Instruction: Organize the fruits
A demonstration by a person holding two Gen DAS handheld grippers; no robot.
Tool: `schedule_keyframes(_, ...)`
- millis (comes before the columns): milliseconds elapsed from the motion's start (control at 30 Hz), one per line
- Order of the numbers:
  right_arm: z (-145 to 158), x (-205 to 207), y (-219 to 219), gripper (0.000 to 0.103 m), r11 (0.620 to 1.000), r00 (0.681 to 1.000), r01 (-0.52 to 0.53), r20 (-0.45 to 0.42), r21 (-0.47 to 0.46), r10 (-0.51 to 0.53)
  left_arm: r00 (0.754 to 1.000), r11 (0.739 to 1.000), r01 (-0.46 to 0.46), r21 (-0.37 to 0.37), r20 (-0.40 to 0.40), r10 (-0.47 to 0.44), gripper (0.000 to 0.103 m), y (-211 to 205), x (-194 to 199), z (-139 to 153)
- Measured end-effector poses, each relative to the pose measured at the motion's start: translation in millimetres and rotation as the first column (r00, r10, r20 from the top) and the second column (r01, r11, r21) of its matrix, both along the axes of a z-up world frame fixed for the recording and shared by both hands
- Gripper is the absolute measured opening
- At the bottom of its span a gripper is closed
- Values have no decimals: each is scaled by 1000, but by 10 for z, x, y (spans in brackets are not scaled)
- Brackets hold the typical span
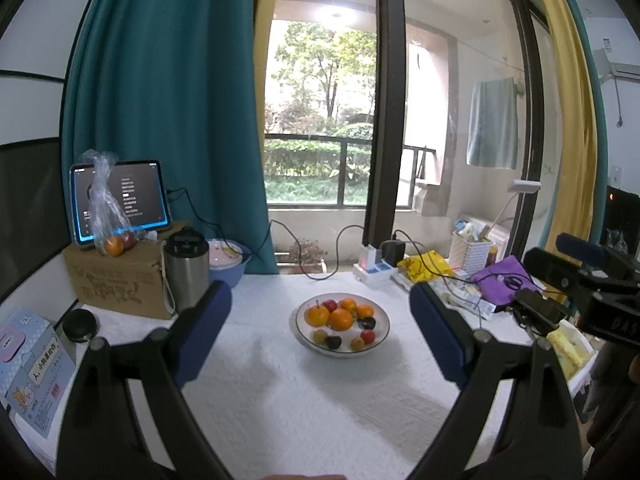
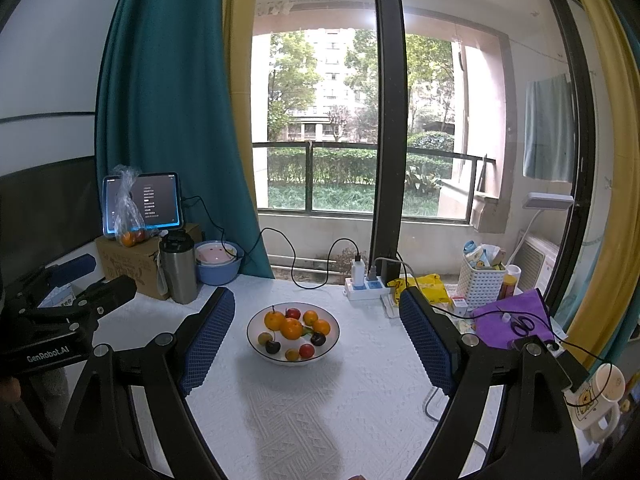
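Observation:
A white bowl [image 1: 380, 334] [image 2: 332, 338] stands in the middle of the white tablecloth. It holds several oranges [image 1: 341, 319] [image 2: 291, 328] and small red, dark and yellow fruits. A tied plastic bag with fruit [image 1: 112, 240] [image 2: 130, 232] sits on a cardboard box at the back left. My left gripper [image 1: 320, 332] is open and empty, held above the cloth short of the bowl. My right gripper [image 2: 316, 336] is open and empty too, with the bowl seen between its fingers. Each gripper shows at the edge of the other's view.
A cardboard box [image 1: 116, 280], a steel flask [image 1: 186, 276] and a blue basin [image 1: 230, 262] stand at the back left, with a tablet [image 1: 120, 200] behind. A power strip [image 2: 366, 286], a white basket [image 2: 482, 282], a purple cloth [image 2: 508, 320] and a mug [image 2: 598, 402] crowd the right side.

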State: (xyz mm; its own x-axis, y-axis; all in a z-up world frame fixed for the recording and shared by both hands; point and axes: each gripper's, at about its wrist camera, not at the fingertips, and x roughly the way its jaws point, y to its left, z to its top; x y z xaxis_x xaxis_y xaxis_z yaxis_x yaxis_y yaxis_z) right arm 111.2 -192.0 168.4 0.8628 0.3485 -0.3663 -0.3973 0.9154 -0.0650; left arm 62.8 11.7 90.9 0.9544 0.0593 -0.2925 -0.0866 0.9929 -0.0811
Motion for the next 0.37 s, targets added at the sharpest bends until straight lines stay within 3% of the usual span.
schedule_keyframes(367,-23,39,-21,87,1000,1000,-5,-13,0,5,1000,1000,8,-15,-8,-8,92,-6,88,18)
